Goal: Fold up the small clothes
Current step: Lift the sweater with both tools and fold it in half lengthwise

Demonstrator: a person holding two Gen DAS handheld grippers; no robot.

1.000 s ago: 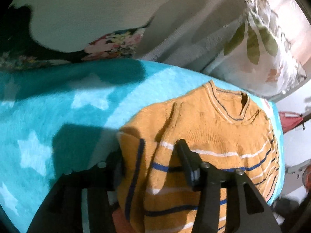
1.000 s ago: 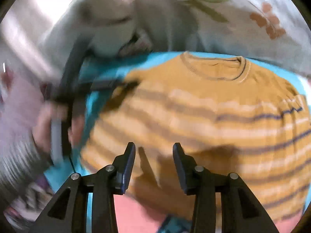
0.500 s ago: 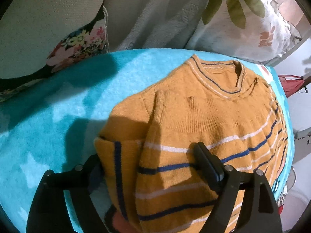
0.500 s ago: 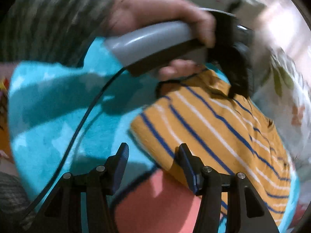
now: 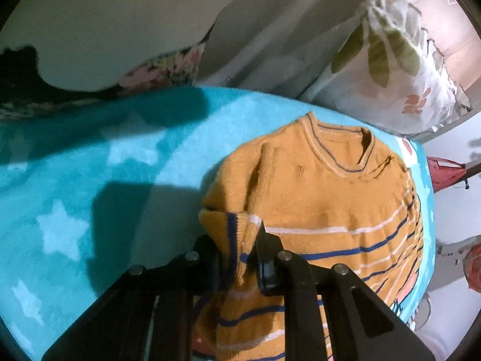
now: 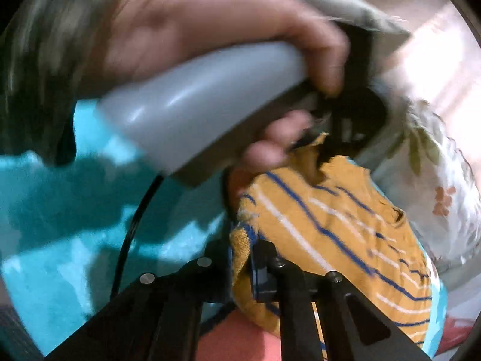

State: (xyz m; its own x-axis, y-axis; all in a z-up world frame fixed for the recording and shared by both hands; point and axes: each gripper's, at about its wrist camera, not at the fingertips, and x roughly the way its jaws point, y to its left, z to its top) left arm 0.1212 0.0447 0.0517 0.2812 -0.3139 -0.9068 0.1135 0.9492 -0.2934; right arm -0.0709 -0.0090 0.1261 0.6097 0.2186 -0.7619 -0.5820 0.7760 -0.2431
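A small orange knit sweater [image 5: 324, 198] with blue and white stripes lies on a turquoise star blanket [image 5: 90, 180], collar toward the pillows. My left gripper [image 5: 237, 246] is shut on the folded sleeve edge at the sweater's left side. In the right wrist view the sweater [image 6: 345, 225] shows again, and my right gripper [image 6: 240, 258] is shut on its striped hem corner. The hand holding the other gripper's grey handle [image 6: 210, 105] fills the upper part of that view, blurred, its black head at the sweater's far edge.
A leaf-print pillow [image 5: 399, 60] and a grey knit cushion [image 5: 270, 48] stand behind the sweater. A cream cushion [image 5: 105, 21] over dark floral fabric lies at the left. A black cable [image 6: 132, 231] runs over the blanket. A salmon patch [image 6: 240, 343] lies under the hem.
Both grippers have closed: the left on the sleeve fold, the right on the hem corner. The right gripper moved in to the sweater's edge, close under the left hand.
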